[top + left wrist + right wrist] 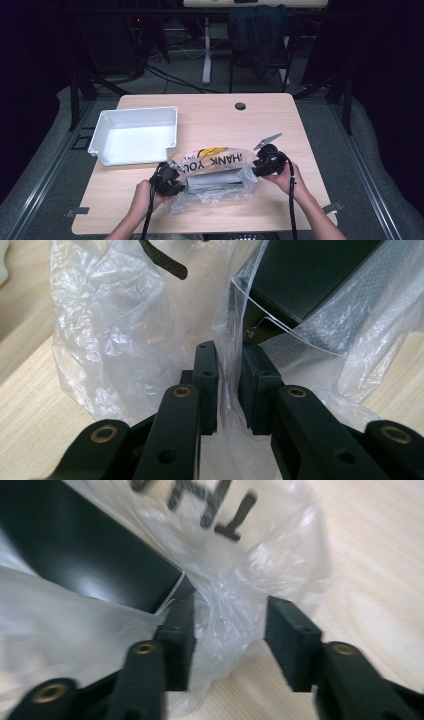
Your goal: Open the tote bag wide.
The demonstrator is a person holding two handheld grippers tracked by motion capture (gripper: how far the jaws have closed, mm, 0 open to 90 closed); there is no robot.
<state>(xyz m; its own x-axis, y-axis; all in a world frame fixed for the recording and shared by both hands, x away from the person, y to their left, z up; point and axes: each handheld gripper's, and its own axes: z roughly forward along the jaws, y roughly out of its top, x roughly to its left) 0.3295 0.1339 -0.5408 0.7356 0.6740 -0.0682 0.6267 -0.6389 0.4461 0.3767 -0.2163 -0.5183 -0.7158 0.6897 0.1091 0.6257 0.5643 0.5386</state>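
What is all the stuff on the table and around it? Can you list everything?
bag: one, clear plastic with black letters, near edge of the table, between the grippers
box: one, dark, inside the bag
yellow thing: one, yellow, in the far part of the bag; too small to tell what
bin: one, white, left side of the table
table: one, light wood
jacket: one, dark, hung beyond the table
left gripper: one, black, shut on the bag
right gripper: one, black, jaws apart around crumpled bag plastic
hands: two, holding the grippers
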